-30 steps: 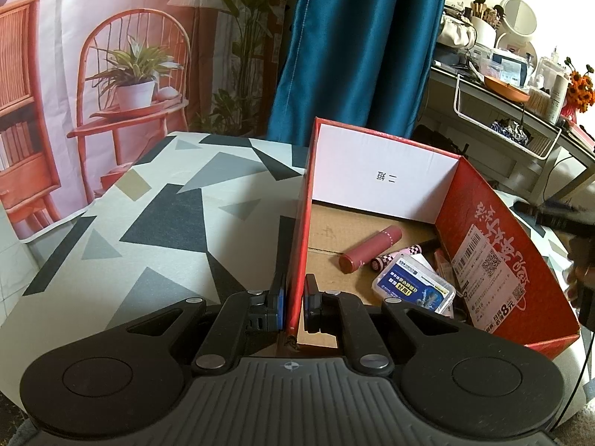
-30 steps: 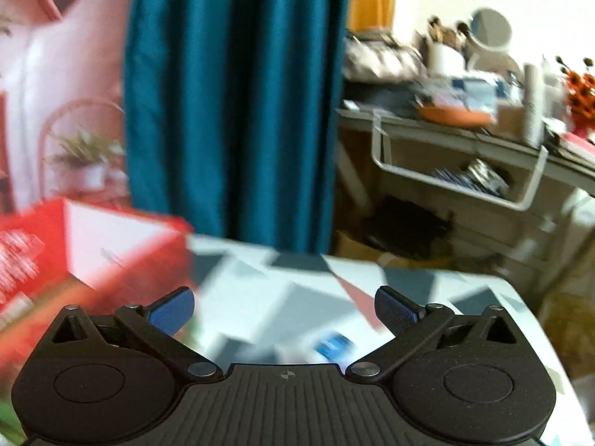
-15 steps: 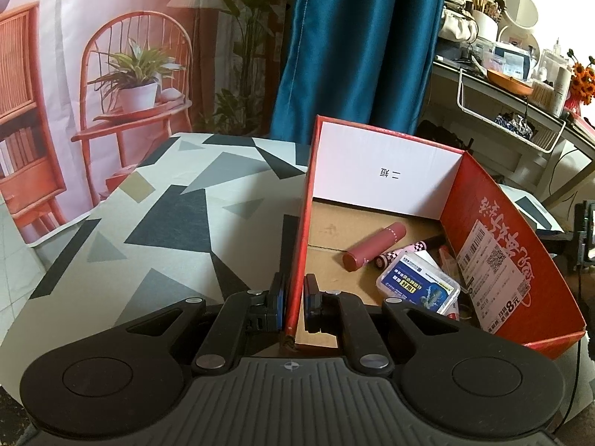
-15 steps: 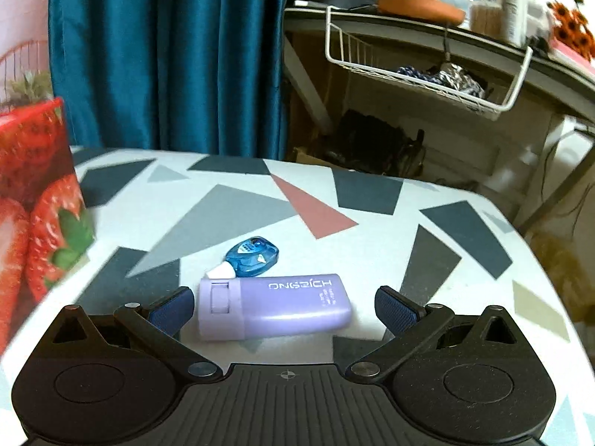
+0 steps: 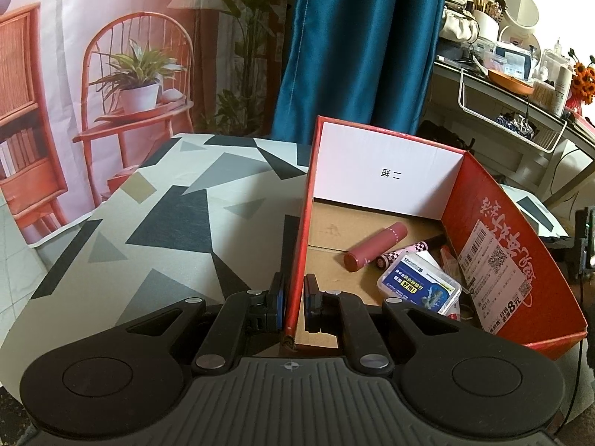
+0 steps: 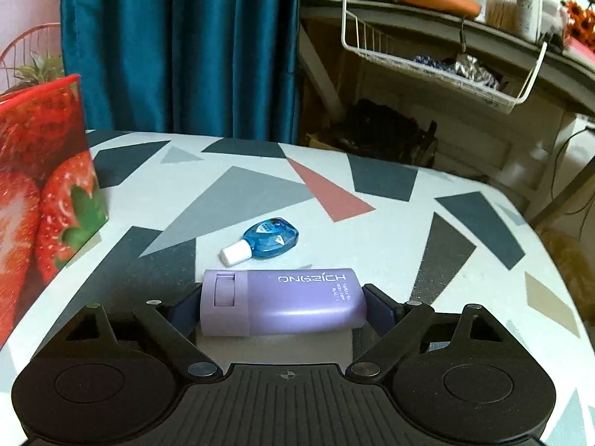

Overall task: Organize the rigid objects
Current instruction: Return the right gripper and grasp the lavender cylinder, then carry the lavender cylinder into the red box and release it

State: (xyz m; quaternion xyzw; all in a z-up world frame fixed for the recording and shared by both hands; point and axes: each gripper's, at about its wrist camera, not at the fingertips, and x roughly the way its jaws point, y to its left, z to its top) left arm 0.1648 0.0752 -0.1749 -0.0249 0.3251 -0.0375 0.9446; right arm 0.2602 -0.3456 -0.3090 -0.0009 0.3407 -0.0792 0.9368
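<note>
My left gripper (image 5: 293,303) is shut on the left wall of the red cardboard box (image 5: 303,223). Inside the box lie a pink tube (image 5: 375,247), a checkered pink tube (image 5: 403,254) and a clear plastic case with a blue label (image 5: 418,288). My right gripper (image 6: 282,306) is closed around a purple flip-top bottle (image 6: 282,303) lying on its side on the table; its pads touch both ends. A small blue bottle with a white cap (image 6: 264,239) lies just beyond it.
The strawberry-printed outer wall of the box (image 6: 41,186) stands at the left in the right wrist view. The table has a geometric-patterned cloth (image 6: 372,200). A blue curtain (image 6: 178,44) and a cluttered shelf with a wire basket (image 6: 438,63) stand behind.
My right gripper swung right from the box, dropped to the table and closed from wide open onto the purple bottle. The left gripper kept its hold on the box wall.
</note>
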